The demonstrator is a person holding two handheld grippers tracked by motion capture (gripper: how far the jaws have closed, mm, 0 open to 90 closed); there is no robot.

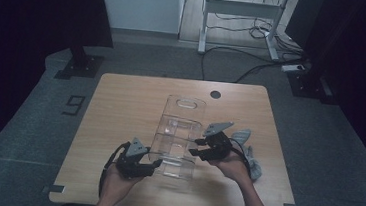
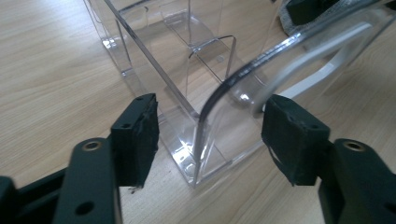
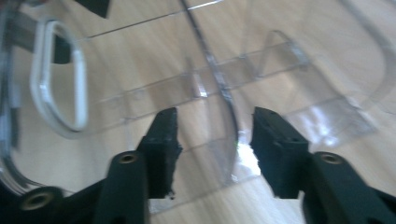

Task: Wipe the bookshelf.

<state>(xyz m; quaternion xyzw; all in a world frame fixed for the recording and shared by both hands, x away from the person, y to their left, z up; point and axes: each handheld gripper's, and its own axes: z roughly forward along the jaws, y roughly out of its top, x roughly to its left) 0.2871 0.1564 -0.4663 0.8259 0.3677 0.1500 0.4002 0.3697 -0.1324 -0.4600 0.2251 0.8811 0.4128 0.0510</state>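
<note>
2 grippers work at 1 clear plastic organizer (image 1: pixel 178 132), which stands near the middle of the wooden table (image 1: pixel 121 102), its long side running away from us.

We hold the left gripper (image 1: pixel 154 164) at the organizer's near left corner. In the left gripper view its 2 black pads (image 2: pixel 137 135) stand apart on either side of the corner's curved end wall, with clear gaps between pad and plastic on both sides, so the fingers are released and grasp nothing, though the wall sits between them.

We hold the right gripper (image 1: pixel 194 146) against the organizer's right side, about halfway along it. In the right gripper view its 2 pads (image 3: pixel 166 140) straddle a thin upright wall of the organizer; the wall stands between them with a gap on each side, so these fingers too are released, not clenched on it. That view is blurred, and we cannot tell whether a pad brushes the plastic lower down.

Counted: 1 organizer, split by cross dividers into several compartments, and 1 grey cloth (image 1: pixel 247 149) lying just beside our right hand (image 1: pixel 235 169).
</note>
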